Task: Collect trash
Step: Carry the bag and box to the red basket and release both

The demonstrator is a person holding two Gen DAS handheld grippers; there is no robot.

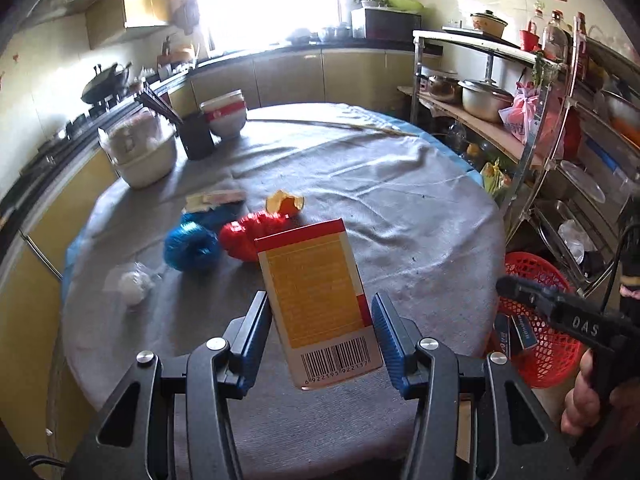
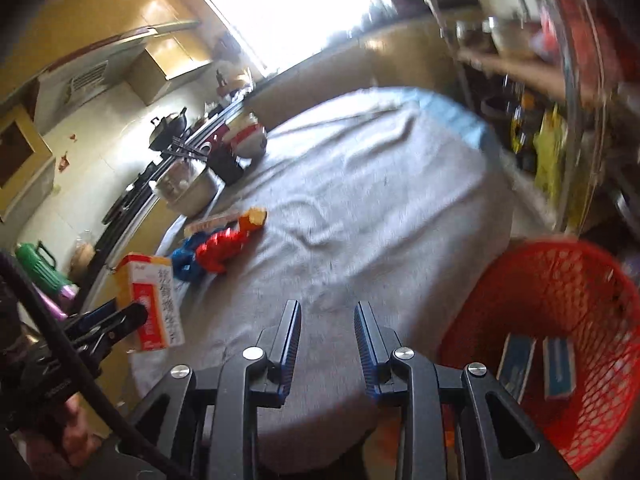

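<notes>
My left gripper (image 1: pixel 320 312) is shut on an orange and red carton (image 1: pixel 316 300) and holds it above the grey-clothed round table (image 1: pixel 400 208); the carton also shows in the right wrist view (image 2: pixel 150 300). My right gripper (image 2: pixel 327 320) is open and empty over the table's near edge. On the table lie a red crumpled bag (image 1: pixel 244 236), a blue crumpled bag (image 1: pixel 192 244), an orange peel (image 1: pixel 284 202), a clear wrapper (image 1: pixel 134 282) and a flat packet (image 1: pixel 214 200). A red mesh basket (image 2: pixel 560 300) beside the table holds two blue boxes (image 2: pixel 558 364).
Stacked bowls (image 1: pixel 224 114), a black chopstick holder (image 1: pixel 196 136) and a lidded container (image 1: pixel 140 152) stand at the table's far left. A metal rack with pots (image 1: pixel 488 96) stands right of the table. Counters run along the left and back walls.
</notes>
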